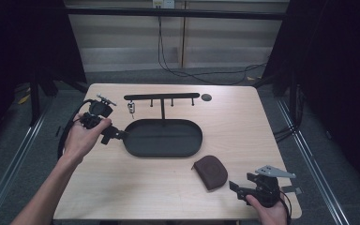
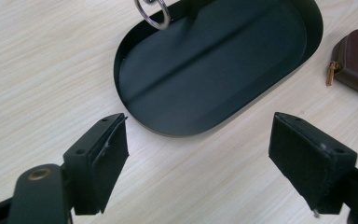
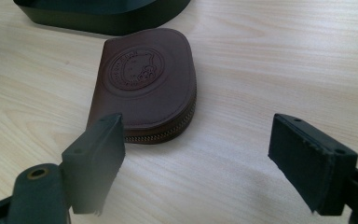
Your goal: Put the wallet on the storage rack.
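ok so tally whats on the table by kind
tray with hook rack: 1
key ring on a hook: 1
brown pouch: 1
dark round disc: 1
total: 4

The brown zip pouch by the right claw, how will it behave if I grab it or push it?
The brown zip pouch lies flat and low on the wooden table, so it should slide, not roll or tip. It looks like soft leather, so it will probably flex under a squeeze. Its smooth face might slip between the pads.
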A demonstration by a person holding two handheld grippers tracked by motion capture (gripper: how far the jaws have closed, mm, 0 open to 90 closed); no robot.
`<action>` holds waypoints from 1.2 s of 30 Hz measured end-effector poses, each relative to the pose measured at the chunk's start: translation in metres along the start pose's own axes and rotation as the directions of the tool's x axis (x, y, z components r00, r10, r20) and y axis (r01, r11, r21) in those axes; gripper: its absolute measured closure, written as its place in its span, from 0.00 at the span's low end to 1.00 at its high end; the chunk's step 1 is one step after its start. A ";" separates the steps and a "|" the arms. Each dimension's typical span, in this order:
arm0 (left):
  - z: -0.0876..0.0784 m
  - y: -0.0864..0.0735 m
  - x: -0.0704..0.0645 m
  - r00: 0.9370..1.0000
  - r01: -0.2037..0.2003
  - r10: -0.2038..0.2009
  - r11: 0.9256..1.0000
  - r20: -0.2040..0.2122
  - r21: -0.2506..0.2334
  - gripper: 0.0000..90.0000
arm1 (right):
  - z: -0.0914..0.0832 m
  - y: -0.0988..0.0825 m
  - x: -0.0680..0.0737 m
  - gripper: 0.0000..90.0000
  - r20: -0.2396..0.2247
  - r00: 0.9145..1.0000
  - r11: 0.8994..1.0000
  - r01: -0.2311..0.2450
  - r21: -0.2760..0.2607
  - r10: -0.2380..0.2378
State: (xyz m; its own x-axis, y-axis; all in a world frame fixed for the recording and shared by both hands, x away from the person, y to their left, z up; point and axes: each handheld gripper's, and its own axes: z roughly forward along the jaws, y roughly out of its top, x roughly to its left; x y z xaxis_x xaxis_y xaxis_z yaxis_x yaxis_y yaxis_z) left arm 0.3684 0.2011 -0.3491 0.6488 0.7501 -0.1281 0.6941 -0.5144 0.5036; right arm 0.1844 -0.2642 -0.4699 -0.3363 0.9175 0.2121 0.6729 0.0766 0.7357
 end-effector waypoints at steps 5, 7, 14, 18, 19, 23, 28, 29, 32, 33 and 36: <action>0.005 -0.014 -0.003 1.000 0.009 -0.008 1.000 0.013 -0.027 0.23 | -0.001 0.000 -0.001 0.20 -0.002 1.000 1.000 -0.001 0.000 0.001; 0.007 -0.018 -0.004 1.000 0.006 -0.005 1.000 0.019 -0.030 0.23 | -0.001 0.000 -0.001 0.20 -0.001 1.000 1.000 -0.005 0.005 0.005; 0.011 -0.043 -0.010 0.999 -0.002 0.005 0.997 0.046 -0.078 0.23 | -0.001 0.001 -0.002 0.21 -0.011 1.000 1.000 -0.013 0.014 0.013; 0.017 -0.056 -0.010 0.999 0.006 -0.002 0.993 0.036 -0.114 0.23 | -0.001 0.001 -0.003 0.21 -0.017 1.000 1.000 -0.021 0.017 0.021; 0.018 -0.060 -0.009 0.999 0.016 -0.011 0.990 0.039 -0.138 0.23 | -0.001 0.001 -0.003 0.21 -0.019 1.000 1.000 -0.022 0.018 0.022; 0.020 -0.072 -0.011 0.999 0.015 -0.009 0.985 0.031 -0.170 0.23 | -0.002 0.002 -0.003 0.20 -0.021 1.000 1.000 -0.023 0.021 0.023; 0.025 -0.087 -0.015 0.998 0.019 -0.009 0.985 0.058 -0.174 0.23 | -0.003 0.005 -0.002 0.20 -0.026 0.999 0.999 -0.020 0.026 0.021; 0.025 -0.090 -0.016 0.998 0.019 -0.007 0.983 0.068 -0.181 0.23 | -0.003 0.005 -0.001 0.20 -0.032 0.999 0.999 -0.020 0.028 0.021; 0.027 -0.100 -0.019 0.997 0.003 0.012 0.980 0.073 -0.200 0.23 | -0.004 0.008 0.001 0.23 -0.073 0.997 1.000 0.000 0.026 0.002; 0.027 -0.100 -0.019 0.997 0.003 0.012 0.980 0.073 -0.200 0.23 | -0.005 0.009 0.001 0.23 -0.074 0.997 1.000 0.005 0.030 -0.003; 0.028 -0.113 -0.023 0.997 -0.020 0.036 0.976 0.072 -0.215 0.23 | -0.004 0.012 0.003 0.24 -0.082 0.996 0.999 0.021 0.038 -0.018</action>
State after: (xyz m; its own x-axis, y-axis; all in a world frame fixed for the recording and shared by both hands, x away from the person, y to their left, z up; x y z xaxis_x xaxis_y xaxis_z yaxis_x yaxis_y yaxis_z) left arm 0.2840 0.2307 -0.4271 0.6945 0.6988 -0.1712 0.5978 -0.4281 0.6778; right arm 0.1891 -0.2618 -0.4579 -0.4016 0.8808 0.2509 0.6901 0.1109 0.7152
